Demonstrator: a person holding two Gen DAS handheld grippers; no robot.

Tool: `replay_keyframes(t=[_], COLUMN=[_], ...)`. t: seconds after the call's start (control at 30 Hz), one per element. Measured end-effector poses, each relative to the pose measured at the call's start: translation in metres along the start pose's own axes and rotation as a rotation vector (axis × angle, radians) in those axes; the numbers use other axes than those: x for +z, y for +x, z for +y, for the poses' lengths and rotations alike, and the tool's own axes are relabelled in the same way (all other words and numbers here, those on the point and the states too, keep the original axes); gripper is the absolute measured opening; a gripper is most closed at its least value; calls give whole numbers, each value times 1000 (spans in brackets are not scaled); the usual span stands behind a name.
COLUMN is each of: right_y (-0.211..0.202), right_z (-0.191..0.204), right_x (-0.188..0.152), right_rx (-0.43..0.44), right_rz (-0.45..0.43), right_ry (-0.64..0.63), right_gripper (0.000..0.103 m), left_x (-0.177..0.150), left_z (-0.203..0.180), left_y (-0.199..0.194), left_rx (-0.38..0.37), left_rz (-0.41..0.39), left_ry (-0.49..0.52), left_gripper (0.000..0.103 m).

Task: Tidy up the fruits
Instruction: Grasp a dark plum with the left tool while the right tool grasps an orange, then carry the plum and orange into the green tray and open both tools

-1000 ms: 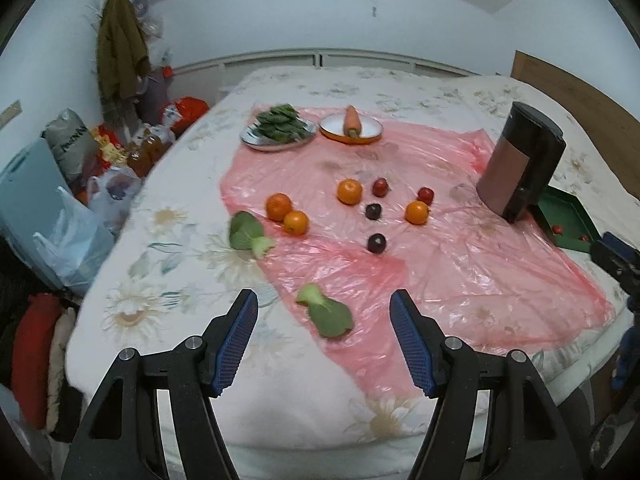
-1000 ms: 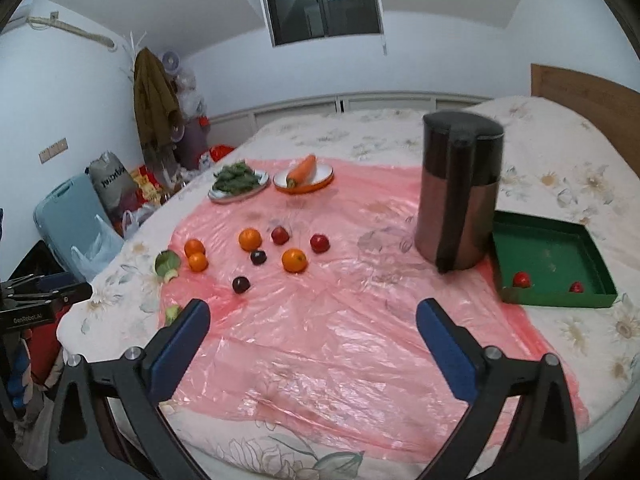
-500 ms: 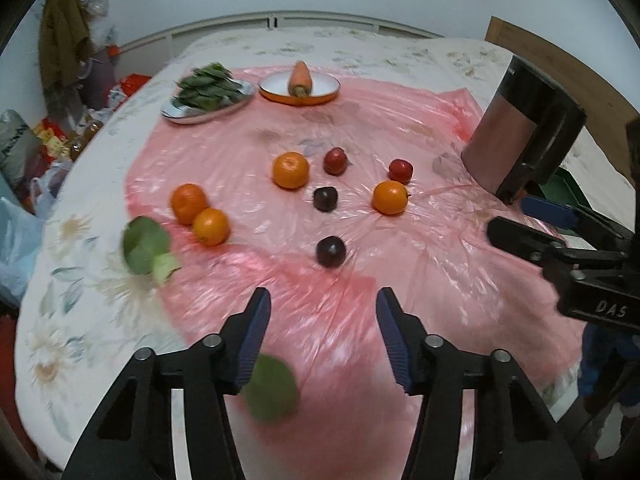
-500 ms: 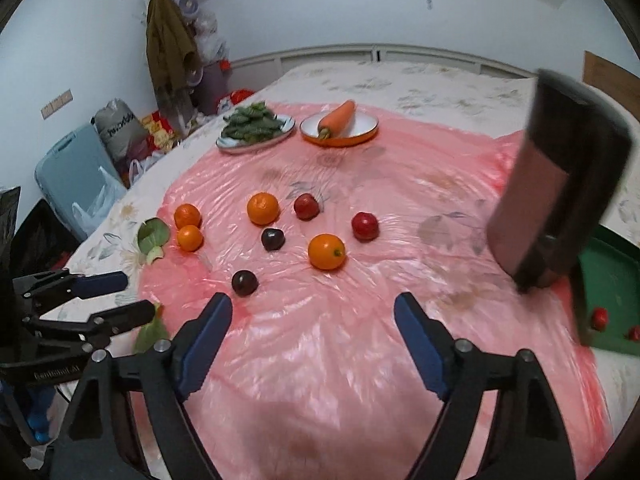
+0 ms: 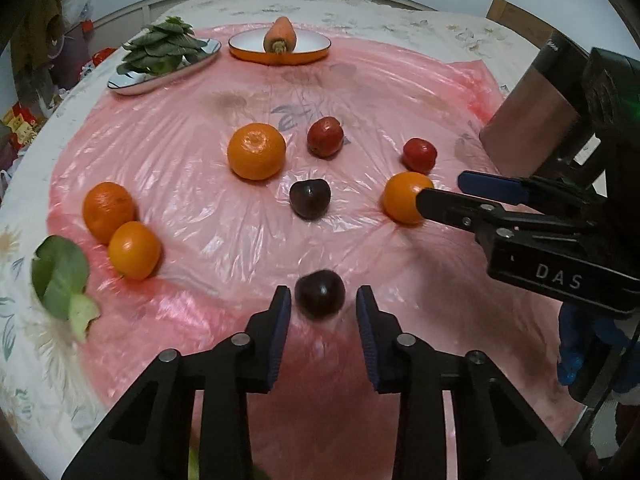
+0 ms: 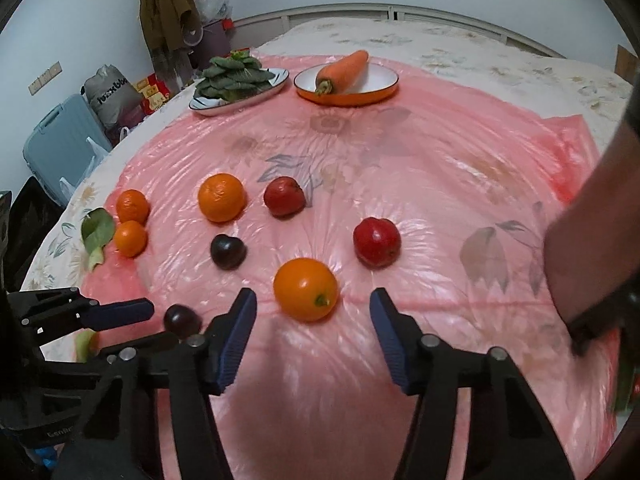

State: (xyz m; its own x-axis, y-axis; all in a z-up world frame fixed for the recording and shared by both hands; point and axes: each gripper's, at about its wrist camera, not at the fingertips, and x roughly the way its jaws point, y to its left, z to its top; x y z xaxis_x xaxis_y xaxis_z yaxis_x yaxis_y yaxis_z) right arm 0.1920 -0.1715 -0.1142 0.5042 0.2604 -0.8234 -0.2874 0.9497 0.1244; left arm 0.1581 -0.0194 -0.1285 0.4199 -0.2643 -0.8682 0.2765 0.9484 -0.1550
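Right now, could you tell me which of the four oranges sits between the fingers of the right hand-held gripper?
The lone orange nearest the right hand-held gripper, beside the red fruit; the other three lie farther left.

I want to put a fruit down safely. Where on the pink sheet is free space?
Free: the wide strip between the two plates, the carrot plate and the greens plate, and the fruit cluster, and right of the red fruit. Crowded: around the oranges, plums and both grippers.

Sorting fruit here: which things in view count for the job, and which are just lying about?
Job: four oranges, two dark plums, two red fruits.
Lying about: carrot on its plate, plate of greens, loose leaf, dark canister.
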Motion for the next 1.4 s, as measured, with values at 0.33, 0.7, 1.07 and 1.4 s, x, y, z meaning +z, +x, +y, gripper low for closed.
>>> replay_keyframes(t=[0.33, 0.7, 1.07, 1.4], right_y=[31, 36, 10, -38], right_z=[-1, 1, -2, -8], right_x=[3, 2, -5, -35], right_rx=[45, 39, 50, 27], right_rz=[44, 47, 17, -10], right_ry=[-27, -55, -16, 21], right_gripper=[30, 27, 27, 27], left_x=[0, -5, -8, -19], left_z=[3, 6, 6, -11], left_y=[20, 22, -6, -42], left_rx=[15, 0, -11, -15], left_rz=[15, -2, -51, -80], left_ry=[8, -6, -38, -24], left_gripper=[25, 23, 23, 23])
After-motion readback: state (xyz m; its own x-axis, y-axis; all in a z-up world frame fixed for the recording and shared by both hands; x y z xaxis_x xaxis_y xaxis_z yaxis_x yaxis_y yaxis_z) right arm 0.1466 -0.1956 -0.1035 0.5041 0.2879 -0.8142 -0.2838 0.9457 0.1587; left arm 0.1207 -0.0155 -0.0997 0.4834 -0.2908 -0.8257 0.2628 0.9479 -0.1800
